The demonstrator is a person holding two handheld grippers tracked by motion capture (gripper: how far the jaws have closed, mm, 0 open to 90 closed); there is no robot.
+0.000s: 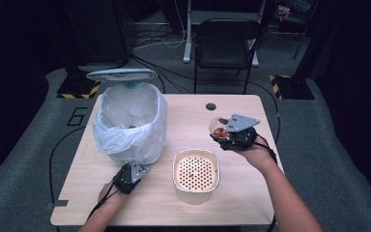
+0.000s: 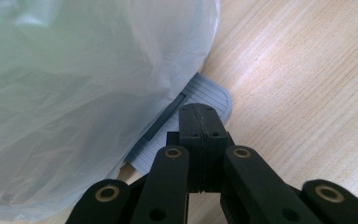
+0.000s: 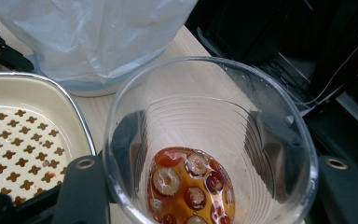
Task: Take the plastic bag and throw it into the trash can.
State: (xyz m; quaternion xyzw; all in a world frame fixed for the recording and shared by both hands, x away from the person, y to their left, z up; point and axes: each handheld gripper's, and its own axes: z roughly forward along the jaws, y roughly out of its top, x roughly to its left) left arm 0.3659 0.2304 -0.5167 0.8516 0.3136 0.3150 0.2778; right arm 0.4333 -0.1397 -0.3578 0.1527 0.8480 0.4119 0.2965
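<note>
Over the desk's right half, the right tool [image 1: 221, 131] holds a clear cup.
At about three o'clock on the desk [image 1: 183, 203], that cup [image 3: 209, 140] sits clamped between the right tool's two black jaws, tipped toward the middle, with amber liquid and round reddish pieces [image 3: 191, 186] pooled at its bottom. Down at six o'clock sits the cream strainer basin [image 1: 196, 171], its perforated insert showing, just beside the cup in the right gripper view. Over at nine o'clock stands the bin with its white bag [image 1: 131, 123], lid [image 1: 121, 74] raised behind it. At seven o'clock the left tool [image 2: 199, 122] has its jaws pressed fully together, tips resting on the bin's grey ribbed pedal [image 2: 209, 95].
</note>
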